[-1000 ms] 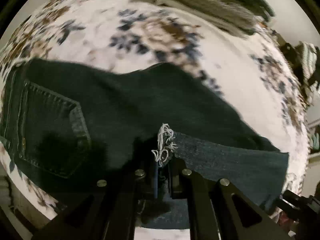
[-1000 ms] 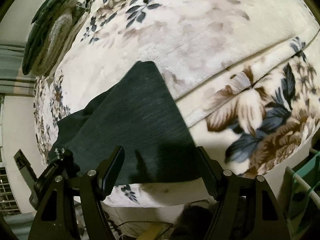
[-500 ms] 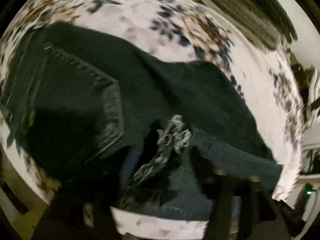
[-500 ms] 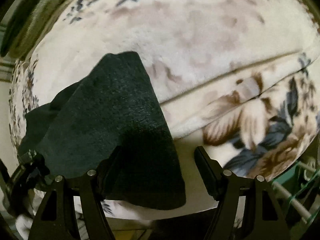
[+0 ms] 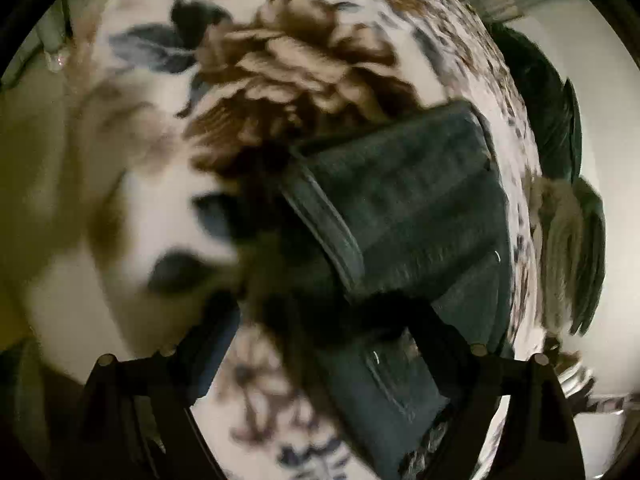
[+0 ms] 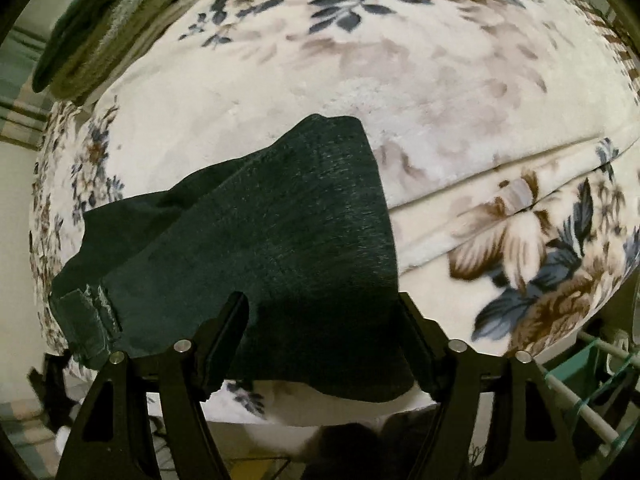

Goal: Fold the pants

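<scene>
Dark denim pants (image 6: pixel 260 236) lie folded on a floral blanket (image 6: pixel 440 112). In the right wrist view my right gripper (image 6: pixel 324 336) is open, its fingers astride the near edge of the fold, which hangs over the bed's front edge. The waistband end (image 6: pixel 86 320) lies at the far left. In the blurred left wrist view the pants (image 5: pixel 404 208) lie to the right with a seamed waistband or hem. My left gripper (image 5: pixel 324 340) is open and empty over the pants' near edge.
A green and cream folded blanket (image 6: pixel 100 16) lies at the bed's far corner, also in the left wrist view (image 5: pixel 568 224). A green drying rack (image 6: pixel 592 384) stands below the bed edge on the right. The floor shows under the bed edge.
My left gripper let go of the frayed pant hem, opened, and swung away left over the blanket. The right gripper stayed open and shifted slightly over the fold.
</scene>
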Demonstrator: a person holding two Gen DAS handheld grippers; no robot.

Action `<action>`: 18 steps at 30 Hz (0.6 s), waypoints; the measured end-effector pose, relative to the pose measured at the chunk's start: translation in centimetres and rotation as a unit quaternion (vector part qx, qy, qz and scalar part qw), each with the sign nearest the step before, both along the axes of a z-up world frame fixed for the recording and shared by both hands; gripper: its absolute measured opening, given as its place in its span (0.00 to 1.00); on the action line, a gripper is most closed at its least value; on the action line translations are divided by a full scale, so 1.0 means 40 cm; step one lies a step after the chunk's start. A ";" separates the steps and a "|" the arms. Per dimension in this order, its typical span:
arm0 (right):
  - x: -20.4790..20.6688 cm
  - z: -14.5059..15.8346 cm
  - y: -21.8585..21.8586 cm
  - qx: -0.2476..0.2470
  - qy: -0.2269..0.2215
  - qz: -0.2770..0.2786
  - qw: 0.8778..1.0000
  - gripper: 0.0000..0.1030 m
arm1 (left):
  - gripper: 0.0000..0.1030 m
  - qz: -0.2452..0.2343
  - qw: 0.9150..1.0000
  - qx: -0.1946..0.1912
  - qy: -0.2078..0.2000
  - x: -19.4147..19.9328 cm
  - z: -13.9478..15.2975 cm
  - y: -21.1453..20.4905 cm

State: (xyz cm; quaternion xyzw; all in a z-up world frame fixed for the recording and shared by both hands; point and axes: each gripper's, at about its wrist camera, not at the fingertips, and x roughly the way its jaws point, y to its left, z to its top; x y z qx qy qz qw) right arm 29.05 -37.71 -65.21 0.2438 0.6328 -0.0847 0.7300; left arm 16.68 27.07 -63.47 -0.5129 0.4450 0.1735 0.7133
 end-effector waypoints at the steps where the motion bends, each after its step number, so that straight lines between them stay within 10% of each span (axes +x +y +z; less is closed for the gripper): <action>1: 0.005 -0.008 0.000 0.002 0.002 -0.004 1.000 0.77 | 0.82 -0.003 1.000 0.012 -0.013 0.009 0.010 -0.001; 8: -0.007 -0.007 -0.003 0.002 0.001 -0.026 1.000 0.77 | 0.81 -0.010 0.997 0.065 -0.039 0.094 0.013 -0.029; 12: -0.026 0.011 0.000 -0.005 0.001 -0.029 1.000 0.77 | 0.24 0.005 0.993 0.110 -0.034 0.109 0.053 -0.050; 18: -0.048 0.026 -0.007 0.003 -0.007 -0.043 0.999 0.77 | 0.19 -0.024 0.978 0.193 -0.077 0.085 0.211 -0.106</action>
